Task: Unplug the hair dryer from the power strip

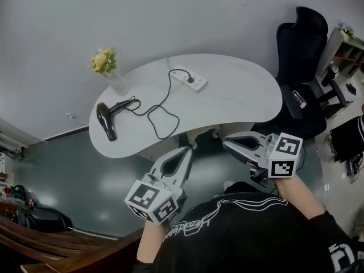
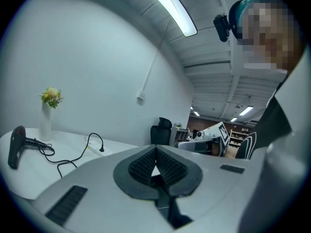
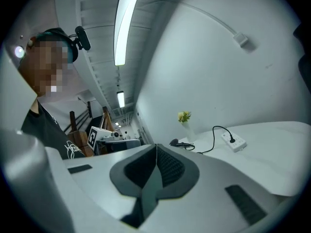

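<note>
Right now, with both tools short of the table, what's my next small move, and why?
Probably carry the right tool forward over the table toward the plug in the power strip, opening it on the way: it is shut, empty, and the plug is still seated.

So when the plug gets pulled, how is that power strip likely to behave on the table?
The power strip looks small and light, lying loose on the smooth white table, so it would probably slide or lift with the plug unless held down. Its casing looks rigid and should not flex; the looped black cord looks floppy.
</note>
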`<state>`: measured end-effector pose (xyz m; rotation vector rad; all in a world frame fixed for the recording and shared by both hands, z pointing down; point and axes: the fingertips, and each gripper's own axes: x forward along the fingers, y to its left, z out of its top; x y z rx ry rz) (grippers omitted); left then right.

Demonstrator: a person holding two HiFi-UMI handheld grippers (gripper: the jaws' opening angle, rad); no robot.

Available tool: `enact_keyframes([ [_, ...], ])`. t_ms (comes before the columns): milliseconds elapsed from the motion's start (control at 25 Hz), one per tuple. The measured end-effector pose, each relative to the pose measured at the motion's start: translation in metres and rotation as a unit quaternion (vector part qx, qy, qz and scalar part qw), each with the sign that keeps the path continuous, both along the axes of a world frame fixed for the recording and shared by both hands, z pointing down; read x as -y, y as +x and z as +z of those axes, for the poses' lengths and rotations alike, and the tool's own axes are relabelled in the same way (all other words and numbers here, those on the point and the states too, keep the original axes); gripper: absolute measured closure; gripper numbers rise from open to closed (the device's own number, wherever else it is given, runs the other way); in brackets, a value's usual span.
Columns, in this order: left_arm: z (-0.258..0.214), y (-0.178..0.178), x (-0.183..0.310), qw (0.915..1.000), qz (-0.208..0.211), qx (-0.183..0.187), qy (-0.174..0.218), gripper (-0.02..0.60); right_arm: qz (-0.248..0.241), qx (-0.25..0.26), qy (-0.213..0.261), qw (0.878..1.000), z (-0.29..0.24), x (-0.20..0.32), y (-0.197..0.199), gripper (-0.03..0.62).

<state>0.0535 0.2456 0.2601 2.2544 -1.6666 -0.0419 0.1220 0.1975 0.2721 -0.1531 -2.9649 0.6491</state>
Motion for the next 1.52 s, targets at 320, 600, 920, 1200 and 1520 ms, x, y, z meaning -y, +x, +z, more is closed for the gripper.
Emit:
enact_keyframes([
  [320, 0.010, -0.043, 0.036, 0.9998, -0.017, -0.001, -0.011, 0.578, 0.008, -0.003, 0.001, 1.000, 0.010, 0.053, -0.034, 0.597],
  [600, 0.033, -0.097, 0.092, 0.9983, -0.035, 0.002, -0.047, 0.578, 0.016, -0.004, -0.026, 1.000, 0.037, 0.131, -0.090, 0.597],
  [920, 0.043, -0.169, 0.173, 0.9956, -0.056, 0.002, -0.074, 0.578, 0.033, -0.020, -0.022, 0.999, 0.058, 0.225, -0.146, 0.597],
  [1200, 0.046, -0.198, 0.213, 0.9952, -0.059, -0.006, -0.077, 0.578, 0.047, -0.056, 0.034, 0.997, 0.071, 0.273, -0.167, 0.595],
  [1520, 0.031, -0.238, 0.261, 0.9959, -0.038, 0.023, -0.079, 0.578, 0.061, -0.079, 0.031, 0.995, 0.093, 0.296, -0.184, 0.595],
])
